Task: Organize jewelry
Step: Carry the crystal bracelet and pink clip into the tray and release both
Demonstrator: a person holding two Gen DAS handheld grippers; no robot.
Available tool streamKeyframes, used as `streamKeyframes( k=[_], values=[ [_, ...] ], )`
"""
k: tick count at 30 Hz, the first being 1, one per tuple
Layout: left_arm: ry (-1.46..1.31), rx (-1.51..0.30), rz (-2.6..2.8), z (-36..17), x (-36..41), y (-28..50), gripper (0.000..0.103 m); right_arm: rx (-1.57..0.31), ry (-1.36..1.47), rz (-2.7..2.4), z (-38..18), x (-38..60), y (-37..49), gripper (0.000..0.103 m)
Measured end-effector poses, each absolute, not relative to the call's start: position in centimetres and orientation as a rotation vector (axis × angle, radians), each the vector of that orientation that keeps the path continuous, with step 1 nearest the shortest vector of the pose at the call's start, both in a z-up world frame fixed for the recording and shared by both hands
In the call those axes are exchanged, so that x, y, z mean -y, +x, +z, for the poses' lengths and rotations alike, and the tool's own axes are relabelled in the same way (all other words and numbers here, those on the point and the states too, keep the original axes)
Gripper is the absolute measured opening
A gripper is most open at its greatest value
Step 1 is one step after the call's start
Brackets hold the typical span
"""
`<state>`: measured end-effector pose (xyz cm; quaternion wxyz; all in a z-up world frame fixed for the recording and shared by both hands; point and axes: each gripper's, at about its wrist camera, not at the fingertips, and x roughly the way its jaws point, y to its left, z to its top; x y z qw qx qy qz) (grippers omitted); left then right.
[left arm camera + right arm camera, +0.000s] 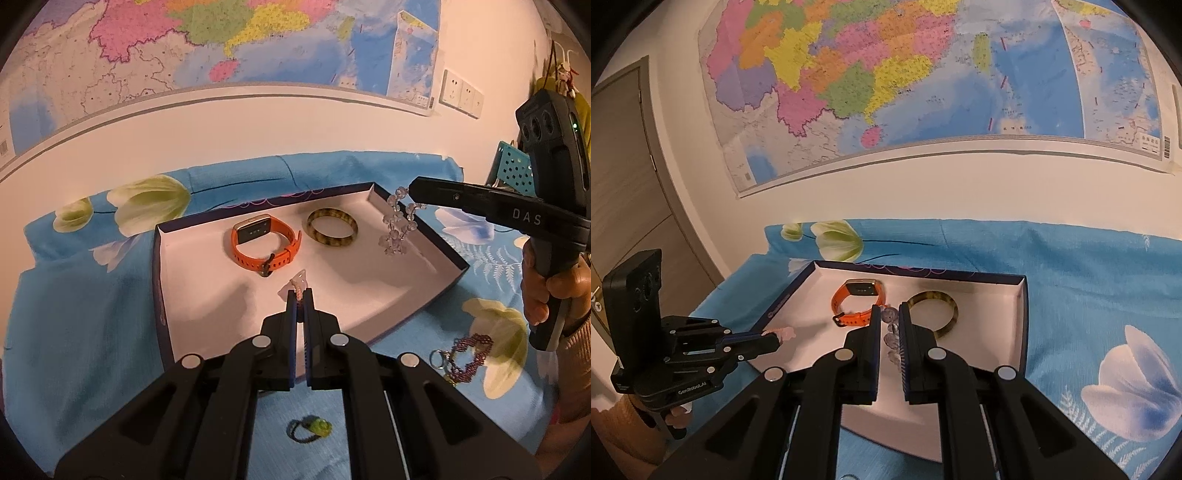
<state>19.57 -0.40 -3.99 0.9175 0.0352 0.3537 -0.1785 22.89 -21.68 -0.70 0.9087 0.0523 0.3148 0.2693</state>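
Note:
A shallow white-lined box (207,306) (1019,325) lies on the blue flowered cloth. In it lie an orange watch (264,243) (855,301) and a tortoiseshell bangle (332,230) (934,314). My left gripper (300,293) (777,338) is shut on a small pink beaded piece (298,286) (783,332), held over the box's near part. My right gripper (889,314) (408,194) is shut on a clear bead bracelet (397,229) (892,332), which hangs over the box's right side.
On the cloth outside the box lie a purple beaded bracelet with a ring (461,356) and a dark hair tie with a green charm (310,430). A wall with a map (923,74) stands behind. A teal perforated bin (511,166) is at the right.

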Motion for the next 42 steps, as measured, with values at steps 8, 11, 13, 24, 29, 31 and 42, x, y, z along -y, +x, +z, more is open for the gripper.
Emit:
streamKeyframes(
  k=[8, 11, 13, 24, 29, 31, 42],
  values=[
    [0.087, -0.754, -0.358, -4.5, 0.6, 21.3, 0.004, -0.679, 0.090, 0.524, -1.8, 21.1, 24.8, 0.008],
    [0.090, -0.769, -0.357, -4.8, 0.7, 21.8, 0.004, -0.689, 0.081, 0.515, -2.2, 20.9, 25.3, 0.008],
    [0.094, -0.778, -0.359, -5.1, 0.8, 22.1, 0.004, -0.694, 0.075, 0.514, -2.3, 20.6, 25.6, 0.008],
    [0.092, -0.824, -0.358, -6.3, 1.3, 23.6, 0.004, -0.730, 0.051, 0.539, -3.4, 19.0, 26.4, 0.008],
    [0.087, -0.841, -0.352, -6.8, 1.4, 24.0, 0.004, -0.759, 0.055, 0.555, -4.1, 18.5, 26.8, 0.008],
    [0.082, -0.849, -0.346, -7.0, 1.4, 24.3, 0.004, -0.768, 0.058, 0.556, -4.2, 18.4, 26.8, 0.008],
    [0.085, -0.873, -0.325, -7.8, 1.6, 25.4, 0.011, -0.778, 0.105, 0.554, -3.8, 19.2, 26.4, 0.013]
  ],
)
